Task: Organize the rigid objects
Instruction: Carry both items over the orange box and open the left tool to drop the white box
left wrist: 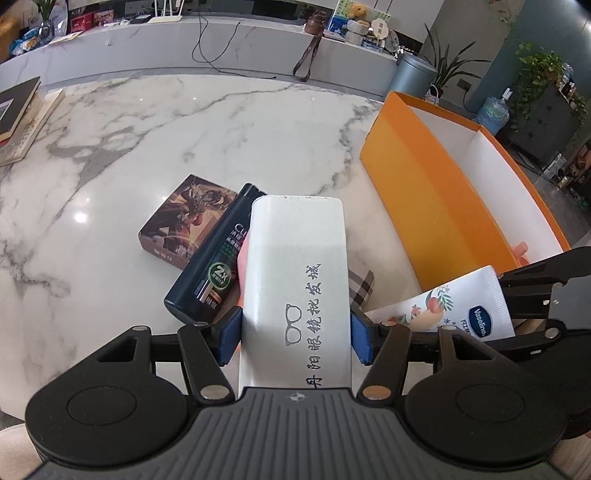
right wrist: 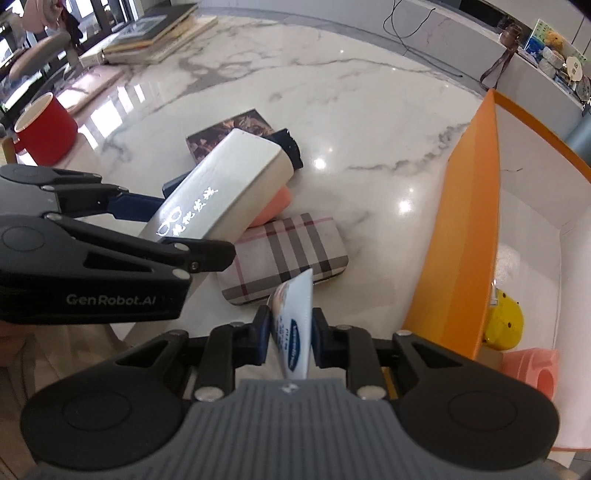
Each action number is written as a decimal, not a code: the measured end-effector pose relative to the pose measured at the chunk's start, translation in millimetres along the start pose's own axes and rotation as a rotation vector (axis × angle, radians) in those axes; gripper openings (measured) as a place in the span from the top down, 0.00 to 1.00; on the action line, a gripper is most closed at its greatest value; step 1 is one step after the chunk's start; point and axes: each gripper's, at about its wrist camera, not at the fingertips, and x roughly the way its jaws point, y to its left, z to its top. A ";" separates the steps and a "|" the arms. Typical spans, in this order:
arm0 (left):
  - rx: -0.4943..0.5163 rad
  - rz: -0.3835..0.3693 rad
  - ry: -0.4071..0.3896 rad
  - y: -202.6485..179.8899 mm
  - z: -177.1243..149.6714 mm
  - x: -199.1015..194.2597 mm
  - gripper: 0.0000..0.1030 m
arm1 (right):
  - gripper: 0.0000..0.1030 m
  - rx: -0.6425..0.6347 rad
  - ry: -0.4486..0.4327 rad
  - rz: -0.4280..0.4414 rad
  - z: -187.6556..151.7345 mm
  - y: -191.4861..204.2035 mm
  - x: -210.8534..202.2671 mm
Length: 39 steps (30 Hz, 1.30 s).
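Note:
My left gripper (left wrist: 295, 338) is shut on a long white glasses case (left wrist: 295, 266) with black lettering, held above the marble table (left wrist: 184, 147); the same case (right wrist: 225, 184) shows in the right wrist view. My right gripper (right wrist: 289, 341) is shut on a white Vaseline tube (right wrist: 291, 325), also seen as the tube (left wrist: 454, 306) at the lower right of the left wrist view. Under the case lie a dark shampoo bottle (left wrist: 218, 266), a brown picture box (left wrist: 184, 218), a plaid case (right wrist: 288, 254) and a peach-coloured object (right wrist: 275, 206). An orange box (left wrist: 436, 192) stands open to the right.
Inside the orange box (right wrist: 461, 229) sit a yellow toy (right wrist: 504, 321) and a pink block (right wrist: 535, 369). A red mug (right wrist: 44, 129) and stacked books (right wrist: 155, 33) stand at the table's far left. A raised marble ledge (left wrist: 221, 44) with clutter runs along the back.

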 end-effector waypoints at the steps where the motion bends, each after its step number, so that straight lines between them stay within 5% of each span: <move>1: 0.009 0.005 -0.005 -1.8 0.2 -1.3 0.34 | 0.79 0.004 -0.011 0.004 -1.0 -1.6 -2.4; 21: 0.068 -0.039 -0.105 -72.4 51.7 -40.6 0.34 | 0.79 0.129 -0.319 -0.007 -13.9 -65.2 -98.0; 35: 0.177 -0.077 -0.067 -163.3 111.0 16.3 0.34 | 0.79 0.284 -0.391 -0.176 -30.9 -167.9 -118.9; 39: 0.206 -0.061 -0.038 -180.0 124.3 44.7 0.34 | 0.79 0.313 -0.373 -0.161 -32.2 -189.2 -105.5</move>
